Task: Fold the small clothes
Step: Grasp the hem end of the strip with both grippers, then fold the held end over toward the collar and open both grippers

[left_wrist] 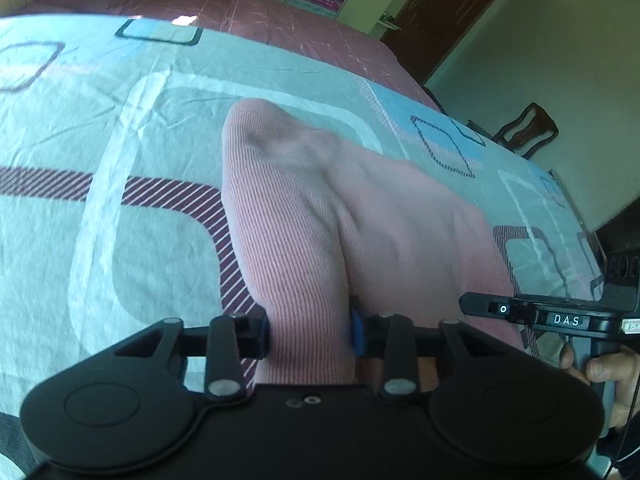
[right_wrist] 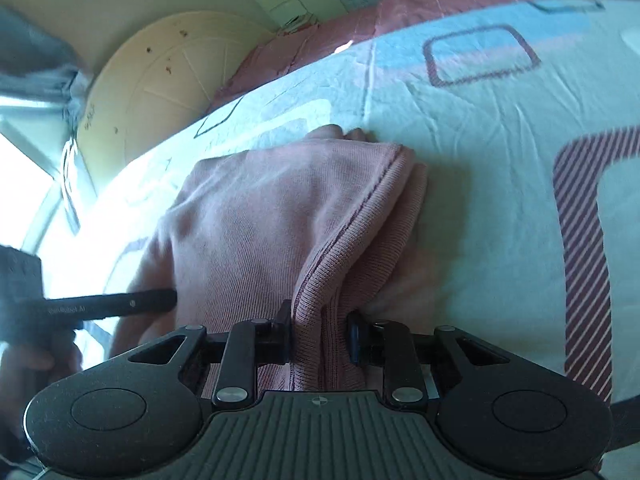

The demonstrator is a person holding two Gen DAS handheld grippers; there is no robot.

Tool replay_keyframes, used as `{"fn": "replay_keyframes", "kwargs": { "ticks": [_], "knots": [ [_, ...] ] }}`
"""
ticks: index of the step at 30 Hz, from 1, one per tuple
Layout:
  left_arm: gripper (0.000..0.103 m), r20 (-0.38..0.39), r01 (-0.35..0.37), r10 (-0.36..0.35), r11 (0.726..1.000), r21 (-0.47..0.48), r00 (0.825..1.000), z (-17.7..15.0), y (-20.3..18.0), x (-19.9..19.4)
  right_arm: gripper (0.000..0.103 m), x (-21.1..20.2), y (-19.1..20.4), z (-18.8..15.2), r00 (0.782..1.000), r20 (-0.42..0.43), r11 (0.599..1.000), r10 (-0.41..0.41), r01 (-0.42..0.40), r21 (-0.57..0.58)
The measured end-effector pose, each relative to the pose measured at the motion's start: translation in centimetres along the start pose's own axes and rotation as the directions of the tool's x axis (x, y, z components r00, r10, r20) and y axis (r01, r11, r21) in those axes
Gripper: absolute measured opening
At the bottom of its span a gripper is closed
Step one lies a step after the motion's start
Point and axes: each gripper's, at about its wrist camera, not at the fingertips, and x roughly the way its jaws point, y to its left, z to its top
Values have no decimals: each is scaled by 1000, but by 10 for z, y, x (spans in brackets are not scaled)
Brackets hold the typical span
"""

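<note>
1. Left gripper point(left_wrist: 310, 334): narrow, jaws clamped on a bunched fold of the pink ribbed garment point(left_wrist: 320, 208).
2. Right gripper point(right_wrist: 320, 334): narrow, jaws clamped on the hemmed edge of the same garment.
3. Garment: partly lifted, remainder draped on the patterned bed sheet point(left_wrist: 120, 120).
4. Hand point(left_wrist: 608, 368): visible gripping the right gripper's handle.

Bed point(left_wrist: 120, 128) had a pale patterned sheet point(right_wrist: 480, 128) over a pink cover point(left_wrist: 280, 16), pink garment point(left_wrist: 320, 208) lying on the sheet.
</note>
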Motion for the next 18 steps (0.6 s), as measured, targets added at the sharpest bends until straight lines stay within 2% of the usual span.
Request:
{"fn": "replay_keyframes", "kwargs": {
  "ticks": [2,7,9,11,13,15,16,18],
  "knots": [
    [27,39,3,-4,1000,25,999,0,-10,-13,22,-9,7,0,1000,25,999,-15,15,-28],
    [27,98,29,-36,997,70,995,-4,-28,-49,22,-52,12,-5,994,105,999,43,-40,-29],
    [27,71,24,-29,997,76,997,-11,-30,-47,22,-56,6,-10,994,92,998,62,-63,8],
    [28,9,6,-6,998,60,1000,-20,-28,-29,22,-46,-3,-15,998,43,998,48,-49,31],
    [34,-27,-40,41,999,36,999,-27,-24,-10,22,-32,-16,-22,999,-6,996,38,-37,77],
    [56,-6,-25,25,998,-51,1000,-31,-10,-4,22,-24,-28,-26,997,-27,991,66,-63,120],
    [58,0,-23,23,996,-83,1000,-32,-6,-2,22,-24,-33,-25,996,-19,988,82,-79,134],
    [57,12,-24,25,997,-68,1000,-33,-7,-1,27,-25,-36,-26,996,-4,986,87,-86,143]
  ]
}}
